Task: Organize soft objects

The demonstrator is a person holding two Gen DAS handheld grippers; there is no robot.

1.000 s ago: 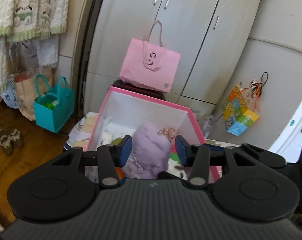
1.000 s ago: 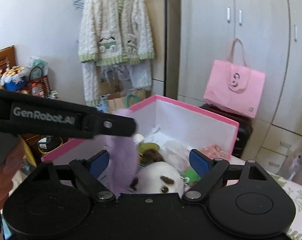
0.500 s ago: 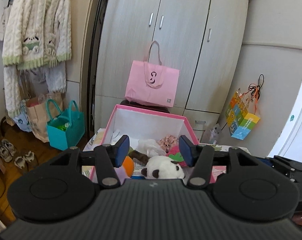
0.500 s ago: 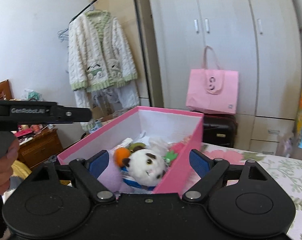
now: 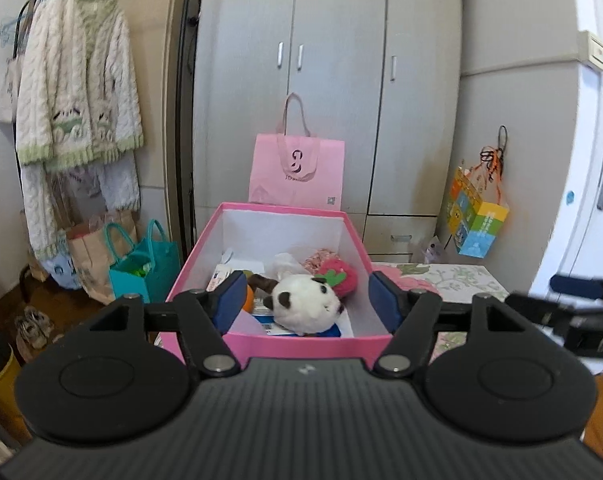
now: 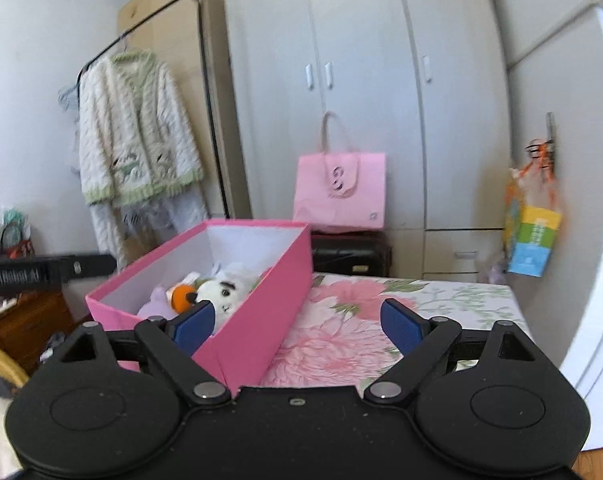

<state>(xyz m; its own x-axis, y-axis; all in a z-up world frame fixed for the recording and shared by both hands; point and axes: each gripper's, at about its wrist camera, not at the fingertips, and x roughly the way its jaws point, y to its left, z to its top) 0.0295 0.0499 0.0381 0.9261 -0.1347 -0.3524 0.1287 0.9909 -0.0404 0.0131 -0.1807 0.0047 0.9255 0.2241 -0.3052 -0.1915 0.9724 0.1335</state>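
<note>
Left tongs [image 5: 306,297] spread wide, holding nothing, just short of pink box [image 5: 301,345]. Right tongs [image 6: 298,326] likewise released, empty, over floral worktop [image 6: 453,300]. Box at worktop's left edge holds panda plush [image 5: 303,298], strawberry plush [image 5: 337,276], lilac plush [image 6: 155,306]. Pink tote bag [image 5: 297,172] beyond.

My left gripper [image 5: 307,304] is level, jaws spread wide, nothing between the pads; my right gripper [image 6: 297,326] likewise wide apart and empty
</note>
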